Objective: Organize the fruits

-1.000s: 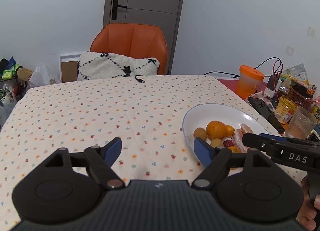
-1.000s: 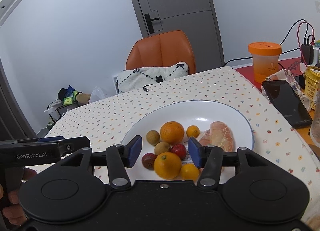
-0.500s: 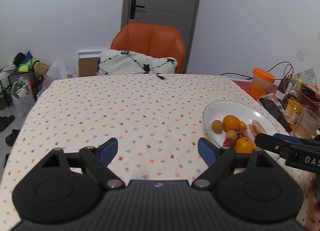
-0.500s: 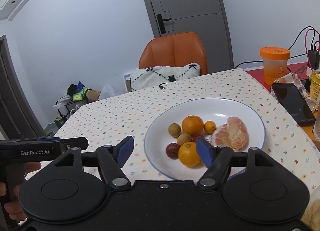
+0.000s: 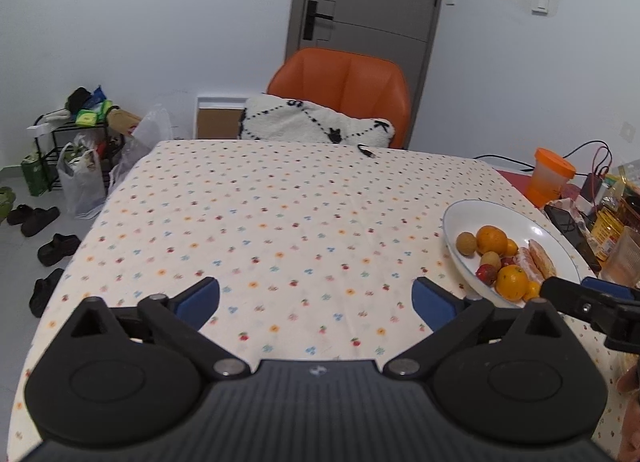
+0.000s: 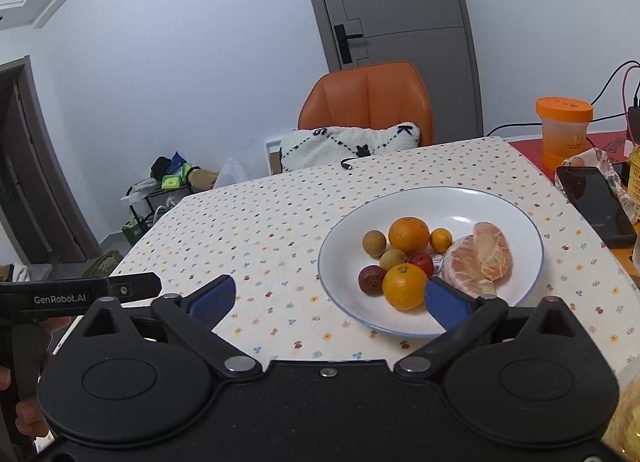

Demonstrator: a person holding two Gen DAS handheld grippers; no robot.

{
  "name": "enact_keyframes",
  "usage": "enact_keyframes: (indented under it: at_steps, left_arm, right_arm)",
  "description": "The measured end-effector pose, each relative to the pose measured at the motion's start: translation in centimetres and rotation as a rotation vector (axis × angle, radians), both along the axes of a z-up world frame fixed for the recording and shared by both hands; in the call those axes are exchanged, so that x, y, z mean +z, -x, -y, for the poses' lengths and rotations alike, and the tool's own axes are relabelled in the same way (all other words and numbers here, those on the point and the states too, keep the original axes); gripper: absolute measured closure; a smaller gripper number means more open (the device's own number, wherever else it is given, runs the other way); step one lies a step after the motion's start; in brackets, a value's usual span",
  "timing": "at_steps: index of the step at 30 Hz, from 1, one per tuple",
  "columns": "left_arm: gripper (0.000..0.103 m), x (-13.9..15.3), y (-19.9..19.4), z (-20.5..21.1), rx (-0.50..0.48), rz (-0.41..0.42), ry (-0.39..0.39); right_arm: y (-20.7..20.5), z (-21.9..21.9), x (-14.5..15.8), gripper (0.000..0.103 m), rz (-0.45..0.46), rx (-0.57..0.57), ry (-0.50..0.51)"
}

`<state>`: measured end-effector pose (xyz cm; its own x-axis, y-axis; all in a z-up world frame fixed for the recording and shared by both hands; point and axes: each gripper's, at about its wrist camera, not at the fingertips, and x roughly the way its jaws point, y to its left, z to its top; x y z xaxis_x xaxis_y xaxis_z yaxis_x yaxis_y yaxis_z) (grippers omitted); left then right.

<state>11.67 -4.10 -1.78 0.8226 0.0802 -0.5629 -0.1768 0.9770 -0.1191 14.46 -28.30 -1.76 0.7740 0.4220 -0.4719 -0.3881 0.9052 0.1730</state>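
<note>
So both your tongs have backed away from the fruit over the last second: left tongs (image 5: 316, 302) spread wide over bare counter (image 5: 280, 214), right tongs (image 6: 328, 296) spread and empty at the plate's (image 6: 516, 218) near rim. All the fruit (image 6: 404, 286) sits bunched on that plate, ahead-right of both; that fits sorting finished or pending.
</note>
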Motion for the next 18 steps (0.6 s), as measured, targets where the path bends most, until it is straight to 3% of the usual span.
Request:
enact_keyframes:
  at_steps: [18]
  left_arm:
    - [0.000,1.2,6.2,0.1,0.024,0.017,-0.030]
  right_arm:
    - [4.9,0.1,1.1,0.000,-0.003,0.038,0.014]
